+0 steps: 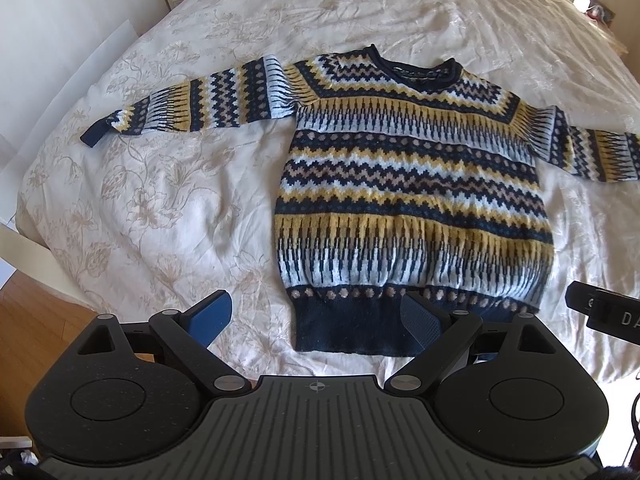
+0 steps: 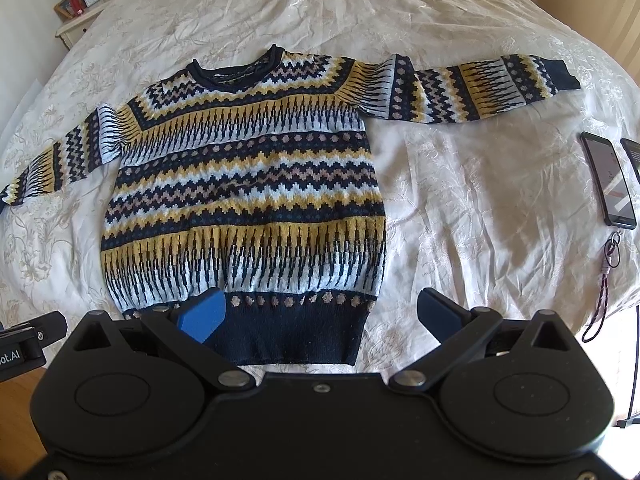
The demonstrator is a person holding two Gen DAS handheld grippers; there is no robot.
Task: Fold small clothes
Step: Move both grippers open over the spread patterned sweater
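Sweater (image 1: 408,184) flat on bedspread (image 1: 160,200), both tools wide apart.

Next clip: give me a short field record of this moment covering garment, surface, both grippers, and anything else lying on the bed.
garment: patterned knit sweater, spread flat, front up, both sleeves out to the sides, nothing folded yet
surface: bed with a cream floral bedspread
left gripper: open, holding nothing, near the sweater's navy hem
right gripper: open, holding nothing, near the same hem
other items: smartphone with a wrist strap, on the bedspread to the sweater's right; a second device at the frame edge beside it
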